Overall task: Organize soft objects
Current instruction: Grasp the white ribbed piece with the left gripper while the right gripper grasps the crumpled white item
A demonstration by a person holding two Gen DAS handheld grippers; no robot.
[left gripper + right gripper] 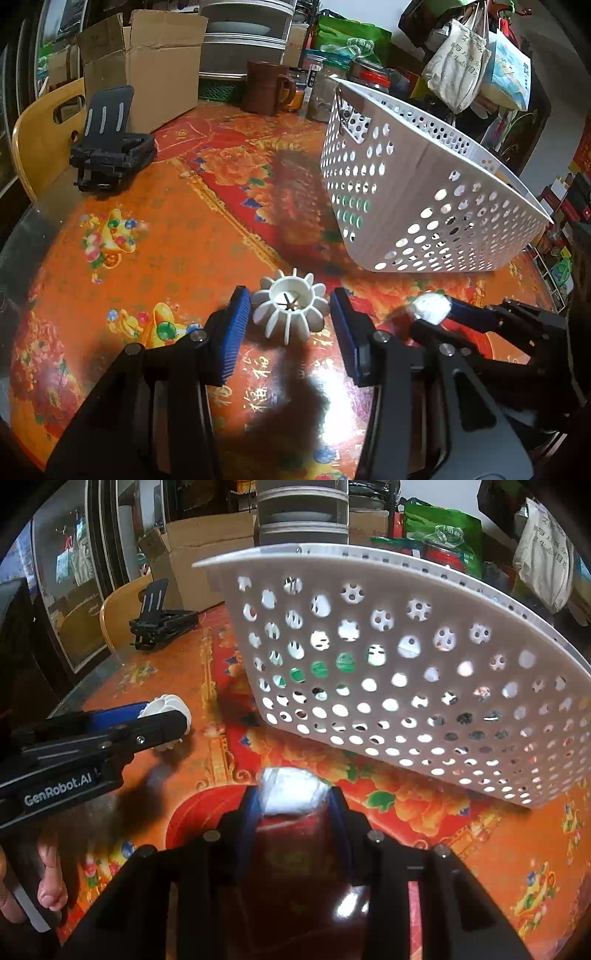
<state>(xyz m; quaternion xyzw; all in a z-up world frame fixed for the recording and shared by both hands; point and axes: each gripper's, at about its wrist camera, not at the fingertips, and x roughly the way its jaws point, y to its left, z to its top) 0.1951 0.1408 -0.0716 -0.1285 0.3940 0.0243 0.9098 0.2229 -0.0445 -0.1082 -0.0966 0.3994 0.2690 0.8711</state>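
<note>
Left gripper [290, 321]: spread, straddling white ribbed squishy [290, 310] on table, not yet pinching. Right gripper [291, 794]: pinching white wad [290, 788] short of perforated basket [406, 664]. Risks: ribbed squishy skidding aside; wad slipping early.

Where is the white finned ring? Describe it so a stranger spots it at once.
Start at the big white perforated basket on the orange floral table. Just in front of it, between the open left claw's blue pads, sits the ring: white, rigid-looking radiating fins, unlike the fluffy wad beside it.
</note>
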